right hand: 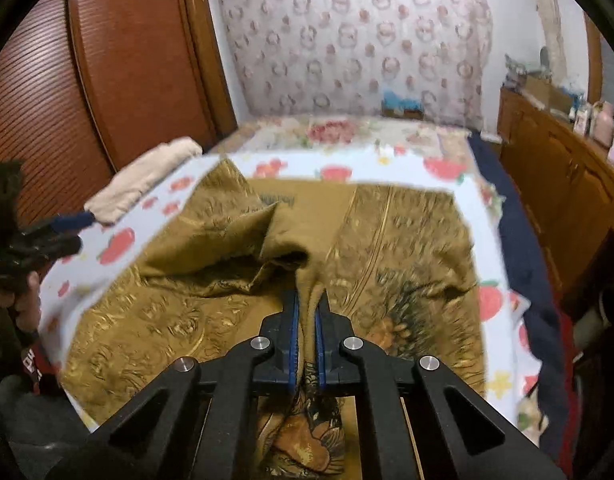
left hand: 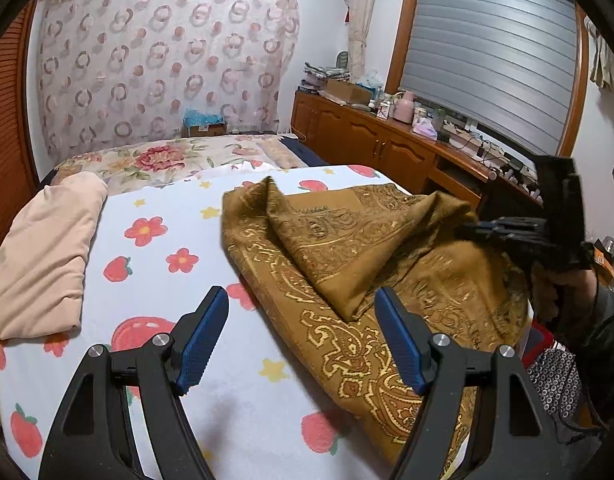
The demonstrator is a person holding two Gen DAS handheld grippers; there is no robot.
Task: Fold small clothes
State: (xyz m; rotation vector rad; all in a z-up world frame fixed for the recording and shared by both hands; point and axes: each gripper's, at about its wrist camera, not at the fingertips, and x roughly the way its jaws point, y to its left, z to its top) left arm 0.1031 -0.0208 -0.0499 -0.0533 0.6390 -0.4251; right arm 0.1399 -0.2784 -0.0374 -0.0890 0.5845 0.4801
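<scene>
A golden-brown cloth with a paisley pattern (left hand: 391, 264) lies spread and partly folded over on the white fruit-print bed sheet (left hand: 175, 236). My left gripper (left hand: 301, 312) is open and empty, hovering over the cloth's left edge. My right gripper (right hand: 306, 304) is shut on a bunched fold of the same cloth (right hand: 211, 280) and lifts it a little off the bed. The right gripper also shows at the right of the left wrist view (left hand: 473, 232), over the cloth's right side. The left gripper shows at the left edge of the right wrist view (right hand: 63, 236).
A folded beige garment (left hand: 43, 256) lies on the bed's left side. A floral quilt (left hand: 163, 160) lies at the bed's far end. A wooden cabinet (left hand: 371, 140) with clutter runs along the right wall. A wooden wardrobe (right hand: 119, 64) stands at the left.
</scene>
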